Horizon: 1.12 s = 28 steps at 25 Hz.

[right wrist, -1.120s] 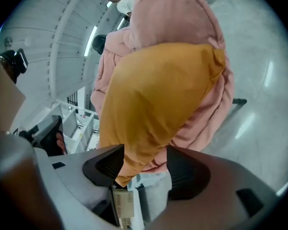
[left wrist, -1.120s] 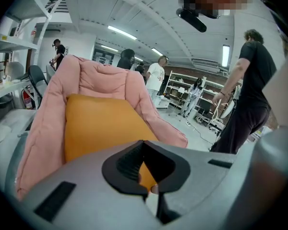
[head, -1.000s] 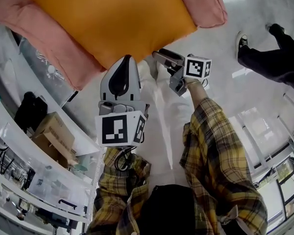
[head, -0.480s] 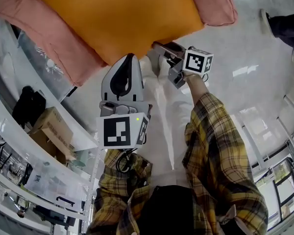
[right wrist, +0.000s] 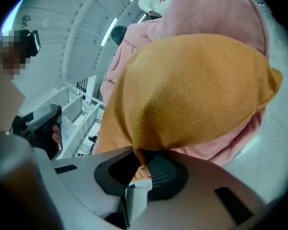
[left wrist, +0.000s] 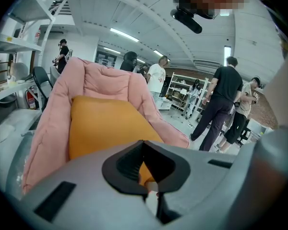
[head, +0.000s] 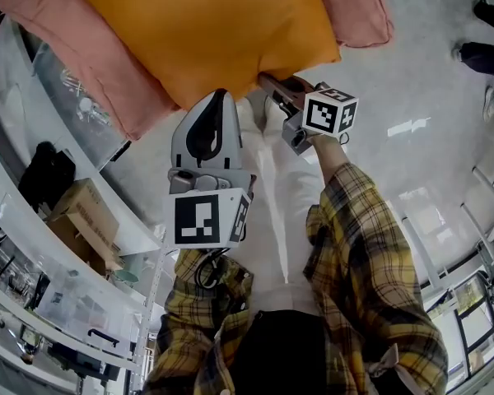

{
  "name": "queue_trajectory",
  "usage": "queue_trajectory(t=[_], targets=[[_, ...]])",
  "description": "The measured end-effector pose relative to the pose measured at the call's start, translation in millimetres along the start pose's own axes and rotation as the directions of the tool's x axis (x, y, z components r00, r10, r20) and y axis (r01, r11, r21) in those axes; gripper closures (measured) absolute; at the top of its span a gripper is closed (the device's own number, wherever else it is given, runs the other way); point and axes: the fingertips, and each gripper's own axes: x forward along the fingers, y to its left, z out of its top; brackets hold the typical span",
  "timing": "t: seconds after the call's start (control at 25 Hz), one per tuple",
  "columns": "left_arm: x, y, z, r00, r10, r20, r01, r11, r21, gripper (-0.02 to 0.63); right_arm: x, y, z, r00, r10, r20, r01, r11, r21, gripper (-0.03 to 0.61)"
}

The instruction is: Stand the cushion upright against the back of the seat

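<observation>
An orange cushion (head: 198, 31) lies flat on the pink padded seat (head: 82, 48), its near edge hanging over the seat's front. My right gripper (head: 267, 81) is at the cushion's near right corner. In the right gripper view, orange fabric (right wrist: 192, 90) is drawn down between its pads (right wrist: 158, 169); its jaws have just been closing and now pinch it. My left gripper (head: 216, 97) points at the near edge further left, jaws together, with a bit of orange showing between the pads (left wrist: 127, 162). The seat's back (left wrist: 105, 83) rises behind the cushion (left wrist: 105, 123).
White shelving (head: 33, 245) with a cardboard box (head: 86, 212) runs along the left of the seat. Several people (left wrist: 221, 104) stand on the glossy floor to the right, and a bystander's shoes (head: 482, 56) show at the upper right.
My right gripper has closed on the cushion's near corner, rolled a little and lifted slightly. The left gripper has stayed put. The bystander's legs at the right have moved further off.
</observation>
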Motion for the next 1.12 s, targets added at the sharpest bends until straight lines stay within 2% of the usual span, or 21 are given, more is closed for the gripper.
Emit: queue_trajectory(t=[0.24,0.48,0.72,0.88,1.12], targets=[[-16,-5,29,0.999,0.013,0.042,-0.013,1.0,0.003,0.609,-21,42,10,1.0,-0.022,0.011,0.022,1.0,-0.013,0.538],[-48,-18,82,0.994,0.028,0.107,-0.027,1.0,-0.012,0.609,-53,115,25,0.998,-0.059,0.014,0.059,0.998,0.017,0.54],[-94,-34,149,0.978,0.028,0.206,-0.028,1.0,-0.001,0.609,-81,186,38,0.993,-0.115,0.034,0.111,0.989,0.093,0.543],[-126,-48,188,0.964,0.023,0.264,-0.028,0.999,0.016,0.609,-103,229,50,0.992,-0.115,0.057,0.105,0.983,0.151,0.546],[-163,-64,227,0.945,-0.006,0.327,-0.016,0.998,0.062,0.609,-137,257,75,0.986,-0.137,0.098,0.117,0.974,0.193,0.549]])
